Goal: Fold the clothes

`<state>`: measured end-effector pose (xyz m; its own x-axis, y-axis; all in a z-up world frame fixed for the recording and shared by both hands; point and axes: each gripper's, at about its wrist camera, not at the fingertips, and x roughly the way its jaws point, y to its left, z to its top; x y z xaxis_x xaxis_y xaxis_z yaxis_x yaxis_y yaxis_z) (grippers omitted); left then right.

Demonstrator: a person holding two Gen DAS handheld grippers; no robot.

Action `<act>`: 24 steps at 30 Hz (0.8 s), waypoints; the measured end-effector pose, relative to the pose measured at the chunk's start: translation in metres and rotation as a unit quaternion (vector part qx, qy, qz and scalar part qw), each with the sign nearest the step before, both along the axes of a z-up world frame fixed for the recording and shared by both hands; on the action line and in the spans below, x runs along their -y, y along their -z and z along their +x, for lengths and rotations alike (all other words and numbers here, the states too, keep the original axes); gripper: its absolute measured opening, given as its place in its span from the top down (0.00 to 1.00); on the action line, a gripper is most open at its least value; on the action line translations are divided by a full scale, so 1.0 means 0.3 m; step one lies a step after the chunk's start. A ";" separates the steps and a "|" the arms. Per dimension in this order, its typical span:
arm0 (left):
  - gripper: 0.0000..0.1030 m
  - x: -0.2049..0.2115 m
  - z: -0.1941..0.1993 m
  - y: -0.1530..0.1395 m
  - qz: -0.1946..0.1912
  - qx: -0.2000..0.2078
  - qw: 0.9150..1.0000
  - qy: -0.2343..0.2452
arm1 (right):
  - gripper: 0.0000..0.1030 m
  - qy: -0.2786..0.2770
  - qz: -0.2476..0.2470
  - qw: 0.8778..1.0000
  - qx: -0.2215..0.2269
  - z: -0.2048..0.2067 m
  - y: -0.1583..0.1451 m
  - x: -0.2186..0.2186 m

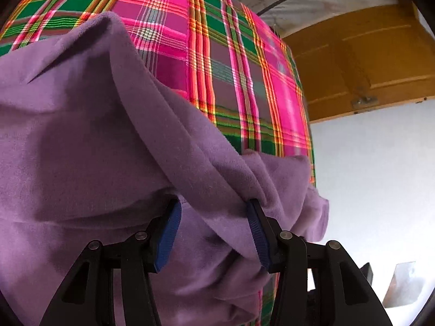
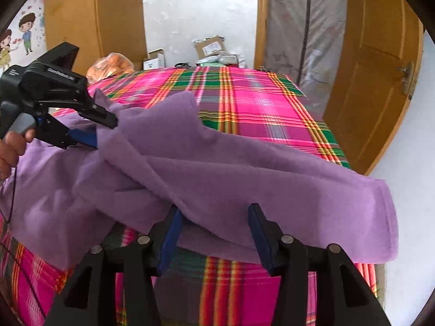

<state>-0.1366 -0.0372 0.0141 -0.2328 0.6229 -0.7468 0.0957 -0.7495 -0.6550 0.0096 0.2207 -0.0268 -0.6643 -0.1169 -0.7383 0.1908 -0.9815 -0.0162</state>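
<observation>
A purple fleece garment [image 1: 81,135] lies bunched on the plaid-covered table [image 1: 190,40]. My left gripper [image 1: 213,217] is open, jaws wide apart, with folds of the fleece draped between and over its blue pads [image 1: 167,233]. In the right wrist view the same garment [image 2: 244,179] stretches across the table [image 2: 258,103], its near hem resting over the tips of my right gripper [image 2: 214,217], which is open too. The left gripper [image 2: 100,130] shows at the far left, held by a hand [image 2: 11,149], its fingers pushed into the fleece's left end.
Cardboard boxes and packets [image 2: 212,49] and an orange plastic bag [image 2: 111,66] sit at the table's far end. A wooden door [image 2: 380,87] stands to the right, beside a grey zippered wardrobe cover [image 2: 304,27]. The table's right edge [image 1: 310,135] drops to a white floor.
</observation>
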 end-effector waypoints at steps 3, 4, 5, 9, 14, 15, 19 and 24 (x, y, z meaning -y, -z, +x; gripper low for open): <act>0.56 0.005 -0.005 -0.011 -0.009 -0.014 1.000 -0.011 | 0.53 0.011 0.028 1.000 0.000 -0.015 0.010 0.006; 0.61 0.006 -0.007 -0.018 -0.016 -0.020 1.000 -0.014 | 0.54 0.014 0.035 0.999 0.001 -0.019 0.013 0.006; 0.66 0.008 -0.008 -0.025 -0.022 -0.027 0.999 -0.017 | 0.55 0.016 0.041 0.999 0.001 -0.023 0.015 0.006; 0.79 -0.003 -0.017 -0.036 -0.048 -0.044 0.998 -0.006 | 0.71 0.016 0.039 0.999 0.005 -0.031 0.018 -0.003; 0.92 -0.016 -0.029 -0.036 -0.052 -0.055 0.997 -0.004 | 0.96 0.018 0.049 0.999 -0.006 -0.031 -0.004 -0.007; 0.92 -0.014 -0.032 -0.039 -0.050 -0.058 0.997 -0.007 | 0.97 0.018 0.051 0.998 -0.011 -0.032 -0.013 -0.008; 0.94 -0.017 -0.050 -0.063 -0.045 -0.072 0.996 -0.011 | 0.97 0.021 0.066 0.997 -0.045 -0.053 -0.075 -0.005; 0.94 -0.011 -0.073 -0.099 -0.039 -0.087 0.995 -0.018 | 0.97 0.024 0.084 0.993 -0.083 -0.113 -0.158 -0.010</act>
<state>-0.1586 -0.0338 0.0438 -0.3837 0.5531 -0.7395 0.0128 -0.7975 -0.6032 -0.0244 0.2238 0.0206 -0.7799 0.0336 -0.6250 0.1245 -0.9703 -0.2075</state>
